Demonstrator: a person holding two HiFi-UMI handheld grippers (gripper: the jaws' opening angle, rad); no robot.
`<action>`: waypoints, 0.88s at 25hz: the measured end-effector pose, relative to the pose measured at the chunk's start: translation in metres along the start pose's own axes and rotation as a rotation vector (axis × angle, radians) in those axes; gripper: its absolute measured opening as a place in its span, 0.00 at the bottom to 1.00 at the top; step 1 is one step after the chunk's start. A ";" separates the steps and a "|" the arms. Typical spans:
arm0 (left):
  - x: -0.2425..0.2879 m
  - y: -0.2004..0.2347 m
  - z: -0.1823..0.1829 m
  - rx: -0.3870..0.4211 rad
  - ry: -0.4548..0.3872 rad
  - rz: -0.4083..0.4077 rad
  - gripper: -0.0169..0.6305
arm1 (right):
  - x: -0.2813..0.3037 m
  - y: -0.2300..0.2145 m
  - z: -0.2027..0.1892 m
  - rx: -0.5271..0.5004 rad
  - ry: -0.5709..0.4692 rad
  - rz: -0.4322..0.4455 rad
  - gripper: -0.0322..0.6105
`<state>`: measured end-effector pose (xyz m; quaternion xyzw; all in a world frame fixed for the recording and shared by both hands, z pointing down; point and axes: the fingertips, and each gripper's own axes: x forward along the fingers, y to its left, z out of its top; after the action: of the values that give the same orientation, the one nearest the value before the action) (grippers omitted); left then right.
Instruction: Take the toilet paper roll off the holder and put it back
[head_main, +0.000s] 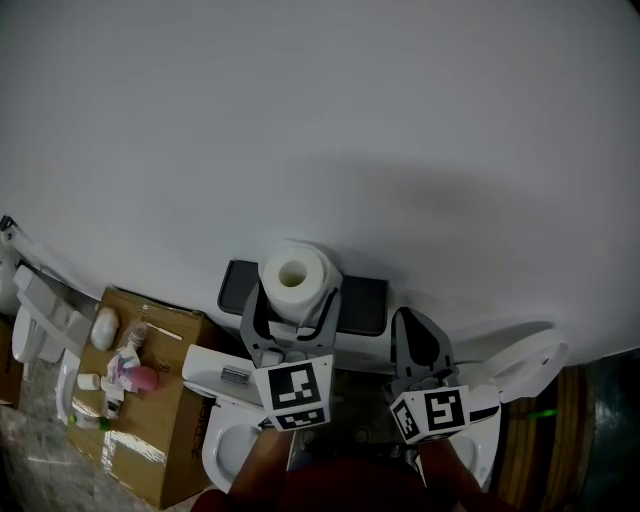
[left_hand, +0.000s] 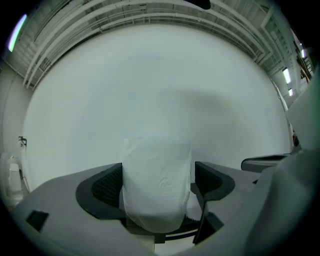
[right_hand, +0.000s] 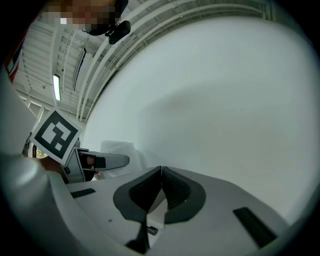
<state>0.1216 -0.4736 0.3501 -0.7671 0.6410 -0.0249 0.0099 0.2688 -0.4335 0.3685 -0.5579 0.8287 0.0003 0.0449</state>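
Note:
A white toilet paper roll (head_main: 293, 275) stands on end, core hole up, at the left end of a black holder shelf (head_main: 365, 305) on the white wall. My left gripper (head_main: 294, 300) is open around the roll, one jaw on each side. In the left gripper view the roll (left_hand: 157, 165) fills the space between the pads of my left gripper (left_hand: 157, 189), with a narrow gap at the right pad. My right gripper (head_main: 412, 328) hangs shut and empty to the right, below the shelf; its pads meet in the right gripper view (right_hand: 161, 176).
A white wall (head_main: 330, 130) fills the background. A cardboard box (head_main: 165, 440) with bottles and small toiletries stands at the lower left. A white toilet (head_main: 225, 440) is below the left gripper, and a raised seat (head_main: 525, 362) is at the right.

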 end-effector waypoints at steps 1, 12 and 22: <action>0.003 0.000 0.001 0.001 -0.003 -0.003 0.73 | 0.000 0.000 0.000 -0.001 -0.001 -0.002 0.08; 0.007 0.006 0.001 -0.011 -0.025 0.024 0.68 | 0.005 0.000 -0.001 0.005 -0.009 -0.007 0.08; -0.007 -0.003 0.041 -0.014 -0.132 -0.004 0.68 | 0.007 -0.001 0.004 -0.014 -0.013 -0.004 0.08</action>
<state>0.1251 -0.4669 0.3092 -0.7685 0.6374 0.0303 0.0469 0.2678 -0.4403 0.3644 -0.5600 0.8272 0.0093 0.0463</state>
